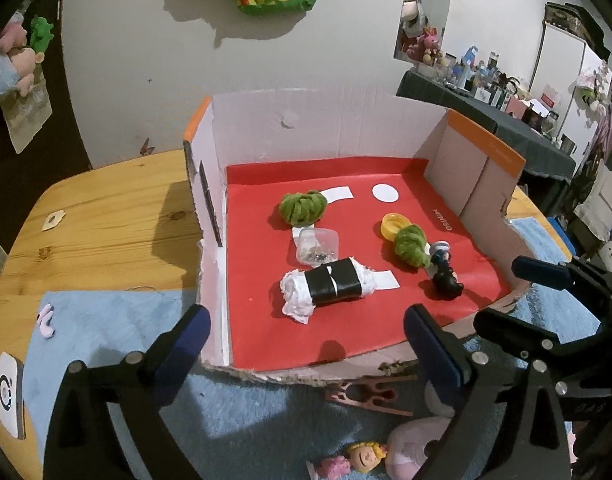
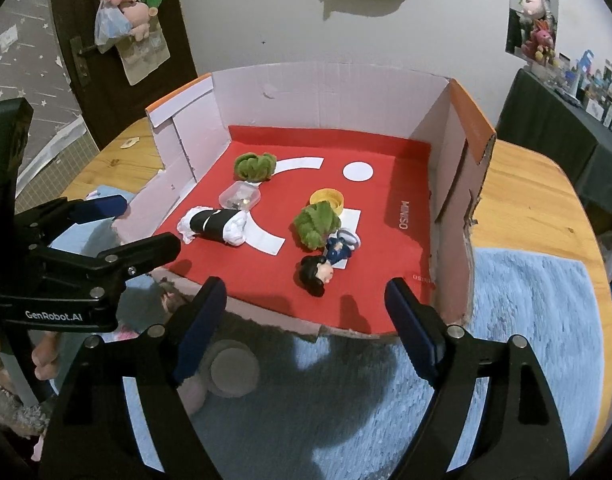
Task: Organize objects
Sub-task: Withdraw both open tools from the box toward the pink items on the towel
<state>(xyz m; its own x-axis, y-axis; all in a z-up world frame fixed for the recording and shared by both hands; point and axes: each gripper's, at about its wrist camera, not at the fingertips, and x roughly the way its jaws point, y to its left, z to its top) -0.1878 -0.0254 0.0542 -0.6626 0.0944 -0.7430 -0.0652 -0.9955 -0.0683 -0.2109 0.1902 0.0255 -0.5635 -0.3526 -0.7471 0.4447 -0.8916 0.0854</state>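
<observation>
1. Jaws of the left gripper (image 1: 306,340) stand wide and empty before the box (image 1: 306,128); a blonde doll (image 1: 366,456) lies on the mat below. Drop straight onto it.
2. Right gripper (image 2: 306,320) gapes empty too; the dark-haired doll (image 2: 320,270) lies inside the box already, so keep clear.

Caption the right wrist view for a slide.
Open right gripper hovers before a red-lined cardboard box holding a doll, green bundles and a taped roll.

Both wrist views look steeply down, close, sharing the red-floored box (image 1: 346,332) from its near edge.
</observation>
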